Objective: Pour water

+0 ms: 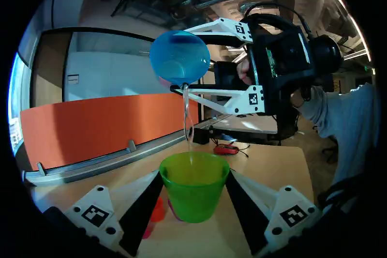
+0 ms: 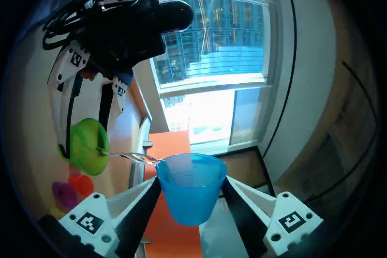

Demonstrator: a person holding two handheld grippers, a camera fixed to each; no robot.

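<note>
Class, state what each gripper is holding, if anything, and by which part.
The left gripper holds the green cup by its side walls, below the rim. The right gripper holds the tipped blue cup the same way.

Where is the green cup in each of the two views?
Left gripper view: green cup at bottom centre, held between the left tongs.
Right gripper view: at the left, mid-height, farther off.
Shared landmark: the blue cup pouring water into it, top centre in the left gripper view, bottom centre in the right.
</note>
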